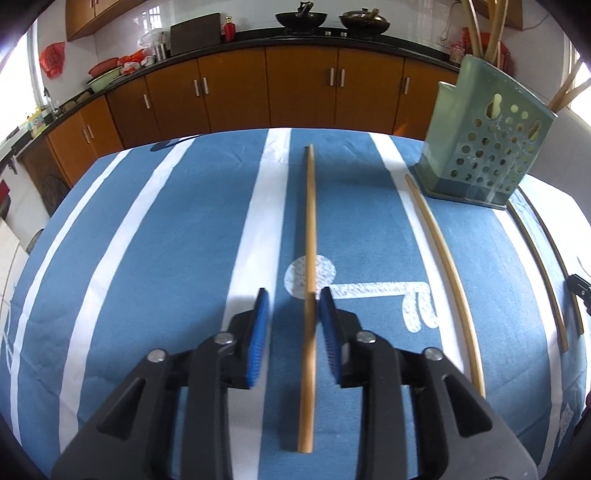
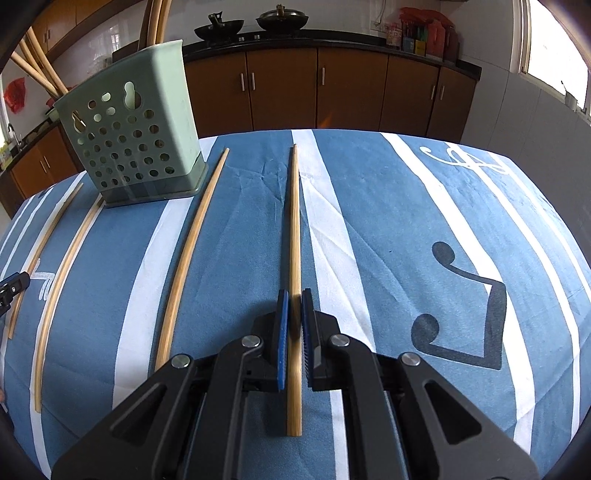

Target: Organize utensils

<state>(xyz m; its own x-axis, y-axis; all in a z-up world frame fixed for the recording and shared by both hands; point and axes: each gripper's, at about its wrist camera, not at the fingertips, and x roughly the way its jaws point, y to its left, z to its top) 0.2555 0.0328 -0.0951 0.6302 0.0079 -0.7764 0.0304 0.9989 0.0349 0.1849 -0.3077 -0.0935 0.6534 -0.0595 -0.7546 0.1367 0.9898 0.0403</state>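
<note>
Green perforated holder (image 2: 136, 144): upright on the striped table (image 2: 388, 229), several chopsticks standing in it, more loose ones lying beside its base. Left claw (image 1: 293, 295): tilted downward, pads apart, one chopstick (image 1: 309, 221) between them, nearer the right pad. Right claw (image 2: 294, 295): tilted downward, clamped on another chopstick (image 2: 294, 221); bare cloth stretches beyond it.

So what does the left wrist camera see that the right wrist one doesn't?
Only the left view shows the left gripper, jaws apart around a chopstick, plus a red bottle on the counter. Only the right view shows the right gripper shut on its chopstick and black music notes on the cloth. Both show the green chopstick holder and two woks.
</note>
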